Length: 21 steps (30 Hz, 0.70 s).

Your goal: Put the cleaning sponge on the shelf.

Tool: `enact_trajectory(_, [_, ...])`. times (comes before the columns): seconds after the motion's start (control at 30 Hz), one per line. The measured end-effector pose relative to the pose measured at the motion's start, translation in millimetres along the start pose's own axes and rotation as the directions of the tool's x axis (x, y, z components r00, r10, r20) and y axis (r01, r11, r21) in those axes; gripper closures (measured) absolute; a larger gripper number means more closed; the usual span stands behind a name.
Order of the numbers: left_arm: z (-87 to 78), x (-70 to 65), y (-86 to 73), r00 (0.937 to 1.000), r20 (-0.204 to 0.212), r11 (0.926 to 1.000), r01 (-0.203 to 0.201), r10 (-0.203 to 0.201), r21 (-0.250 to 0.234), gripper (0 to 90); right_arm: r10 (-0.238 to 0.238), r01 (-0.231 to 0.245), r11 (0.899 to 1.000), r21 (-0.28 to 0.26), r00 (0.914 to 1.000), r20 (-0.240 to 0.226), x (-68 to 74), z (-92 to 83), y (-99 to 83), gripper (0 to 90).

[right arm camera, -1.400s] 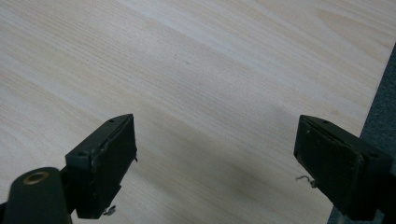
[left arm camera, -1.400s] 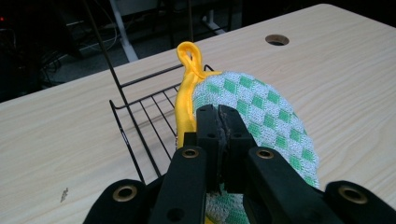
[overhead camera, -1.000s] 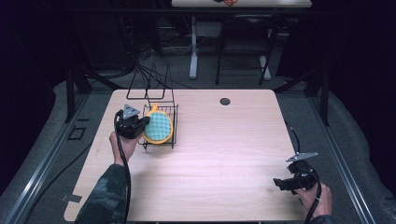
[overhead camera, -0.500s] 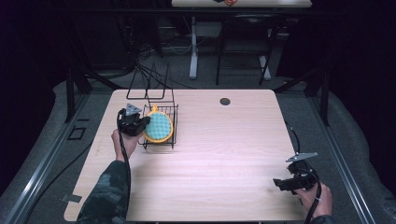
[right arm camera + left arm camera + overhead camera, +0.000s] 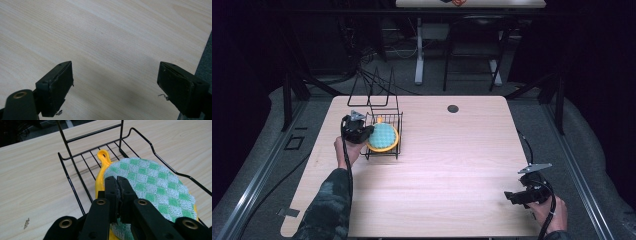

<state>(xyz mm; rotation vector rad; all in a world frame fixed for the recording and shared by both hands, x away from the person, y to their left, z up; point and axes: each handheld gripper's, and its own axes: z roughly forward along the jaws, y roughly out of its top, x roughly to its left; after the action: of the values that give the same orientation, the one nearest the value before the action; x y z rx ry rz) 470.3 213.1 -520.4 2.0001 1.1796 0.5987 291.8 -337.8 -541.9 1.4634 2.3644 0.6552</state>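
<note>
**Left gripper clamped on cloth at wire rack; right gripper idle at table corner**

Left gripper [image 5: 117,195]: jaws closed together on the near edge of a green-and-white checked cloth [image 5: 155,185], the fabric pinched between the pads. In the high view this gripper [image 5: 362,134] sits at the left side of a black wire rack [image 5: 384,117], held by the person's left hand [image 5: 346,150], the sleeve entering from the bottom edge.

Cloth: lies inside the rack's basket section [image 5: 75,182], on top of a yellow round item [image 5: 101,173] with a looped tab [image 5: 103,155] pointing toward the rack's upright back. Yellow rim shows around the cloth in the high view [image 5: 377,148]. What the yellow item is cannot be determined.

Rack: stands on the far left part of the light wood table [image 5: 452,165].

Right gripper [image 5: 115,87]: jaws wide apart, nothing between them, bare tabletop beneath. In the high view it [image 5: 512,196] rests low near the table's near right corner, in the person's right hand [image 5: 549,210], well apart from the rack.

Other: small dark round disc [image 5: 453,108] set in the table near the far edge.
</note>
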Motion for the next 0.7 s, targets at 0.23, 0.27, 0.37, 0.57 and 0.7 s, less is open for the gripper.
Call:
enact_trajectory(0.23, [4.3, 1.2, -0.5, 0.9999, -0.004, 0.9999, 0.011, -0.011, 0.013, 84.0, 0.002, -0.002, 1.000, -0.003, 1.0000, 0.001, -0.3, -1.0, 0.0, 12.9])
enact_trajectory(0.27, [4.3, 1.5, -0.7, 0.9999, -0.004, 0.9999, 0.012, -0.012, 0.012, 83.3, 0.002, -0.002, 1.000, -0.004, 1.0000, 0.000, -0.4, -1.2, 0.0, 12.8])
enact_trajectory(0.37, [4.0, 2.7, -1.2, 0.9998, 0.001, 0.9998, 0.017, -0.017, 0.014, 77.2, 0.004, -0.004, 1.000, -0.006, 1.0000, -0.002, -0.7, -2.3, -0.1, 12.8])
enact_trajectory(0.57, [2.4, 3.1, -1.4, 0.9989, 0.007, 0.9987, 0.047, -0.047, 0.023, 52.9, 0.004, -0.004, 1.000, -0.012, 1.0000, 0.003, -1.4, -3.6, -0.3, 12.8])
enact_trajectory(0.7, [-2.3, 3.3, -2.8, 0.9954, -0.001, 0.9954, 0.096, -0.096, 0.008, 37.3, 0.008, -0.008, 1.000, -0.015, 1.0000, 0.004, -1.6, -4.6, -0.6, 12.8])
